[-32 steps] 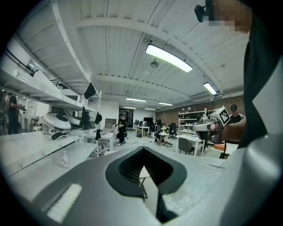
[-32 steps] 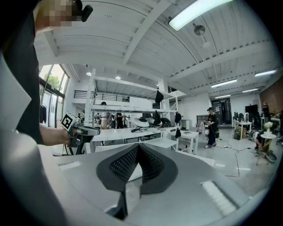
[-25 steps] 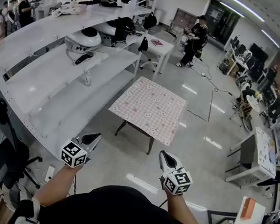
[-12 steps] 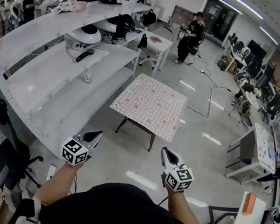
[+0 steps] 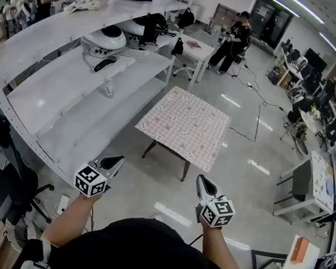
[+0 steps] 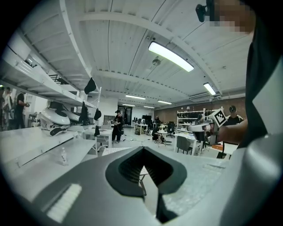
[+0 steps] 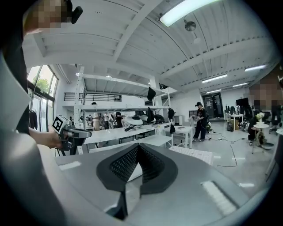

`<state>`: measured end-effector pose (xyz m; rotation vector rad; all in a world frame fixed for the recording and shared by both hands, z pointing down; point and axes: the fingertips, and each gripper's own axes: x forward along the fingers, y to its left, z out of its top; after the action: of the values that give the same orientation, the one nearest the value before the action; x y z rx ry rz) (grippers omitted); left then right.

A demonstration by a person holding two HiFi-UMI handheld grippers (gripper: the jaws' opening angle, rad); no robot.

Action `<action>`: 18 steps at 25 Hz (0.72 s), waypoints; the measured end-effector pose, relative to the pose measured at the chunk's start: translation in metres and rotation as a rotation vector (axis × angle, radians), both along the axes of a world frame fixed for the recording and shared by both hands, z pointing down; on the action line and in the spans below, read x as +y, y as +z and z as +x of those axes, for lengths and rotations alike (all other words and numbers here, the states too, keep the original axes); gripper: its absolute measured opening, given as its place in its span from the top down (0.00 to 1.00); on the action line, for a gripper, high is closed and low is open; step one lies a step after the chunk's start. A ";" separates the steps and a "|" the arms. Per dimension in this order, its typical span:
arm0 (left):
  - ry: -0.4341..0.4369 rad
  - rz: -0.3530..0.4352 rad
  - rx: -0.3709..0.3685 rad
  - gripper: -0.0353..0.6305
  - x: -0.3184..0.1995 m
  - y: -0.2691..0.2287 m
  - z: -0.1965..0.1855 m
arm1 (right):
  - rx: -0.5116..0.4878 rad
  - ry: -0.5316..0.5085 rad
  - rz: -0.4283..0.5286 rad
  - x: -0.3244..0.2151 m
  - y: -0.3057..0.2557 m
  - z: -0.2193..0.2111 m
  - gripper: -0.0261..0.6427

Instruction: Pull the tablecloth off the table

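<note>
A small table with dark legs [image 5: 183,171] stands on the grey floor ahead of me, covered by a pink checked tablecloth [image 5: 184,127]. My left gripper [image 5: 115,162] and right gripper [image 5: 203,182] are held side by side in front of my body, well short of the table's near edge. Both are shut with nothing between the jaws. In the left gripper view the cloth [image 6: 111,150] shows just left of the closed left gripper [image 6: 143,148]. The right gripper view has the cloth [image 7: 193,154] to the right of the closed right gripper [image 7: 138,146].
Long white benches [image 5: 70,95] run along the left, with white machines and a small bottle [image 5: 107,88] on them. A black office chair [image 5: 2,187] stands at the near left. White desks [image 5: 309,189] line the right. A person [image 5: 234,39] stands far behind the table, and a cable [image 5: 257,120] crosses the floor.
The head view has shifted a little and the table looks slightly closer. Both grippers stay shut and empty in nearly the same places.
</note>
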<state>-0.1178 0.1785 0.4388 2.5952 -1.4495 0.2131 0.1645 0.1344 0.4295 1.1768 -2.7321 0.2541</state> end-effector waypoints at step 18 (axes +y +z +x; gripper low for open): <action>-0.021 -0.051 -0.007 0.94 -0.110 0.005 0.014 | -0.026 -0.011 -0.055 -0.118 0.018 0.018 0.92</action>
<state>-0.1037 0.0683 0.4442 2.5402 -1.4541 0.2524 0.1822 0.0160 0.4478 1.1524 -2.7340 0.3438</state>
